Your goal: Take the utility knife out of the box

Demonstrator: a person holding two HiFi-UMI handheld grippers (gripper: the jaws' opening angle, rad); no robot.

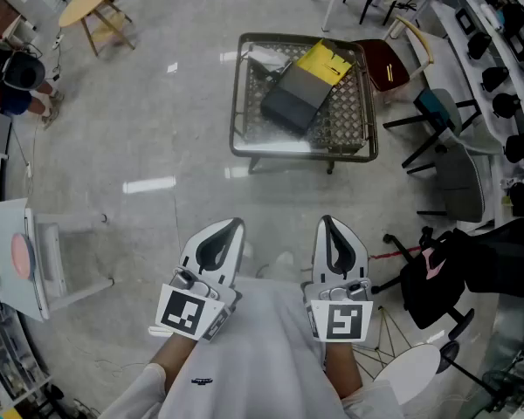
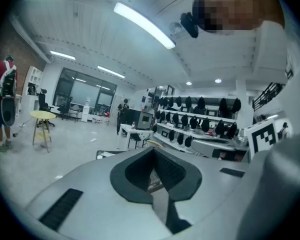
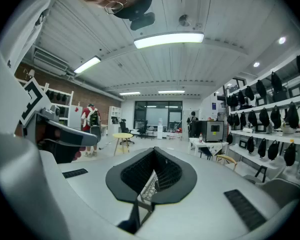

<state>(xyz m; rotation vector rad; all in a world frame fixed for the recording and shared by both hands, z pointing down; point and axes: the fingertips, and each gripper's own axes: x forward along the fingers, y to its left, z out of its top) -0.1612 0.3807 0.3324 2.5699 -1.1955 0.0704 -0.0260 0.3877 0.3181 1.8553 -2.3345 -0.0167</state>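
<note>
A dark grey box (image 1: 295,101) with a yellow flap (image 1: 325,63) folded back lies on the metal mesh table (image 1: 244,142), some way ahead of me across the floor. No utility knife shows in any view. Both grippers are held close to my body, well short of the table and pointing towards it. My left gripper (image 1: 231,225) is shut with nothing in it, its jaws meeting along a seam (image 2: 154,153). My right gripper (image 1: 326,221) is shut and empty too (image 3: 154,151). A strip of the table's mesh (image 3: 149,184) shows through its jaw hollow.
A red chair (image 1: 386,64) and dark chairs (image 1: 445,142) stand right of the table. A black bag (image 1: 472,264) lies at my right, a white stand (image 1: 22,260) at my left. A round yellow table (image 1: 89,0) and a person (image 1: 13,77) are at the far left.
</note>
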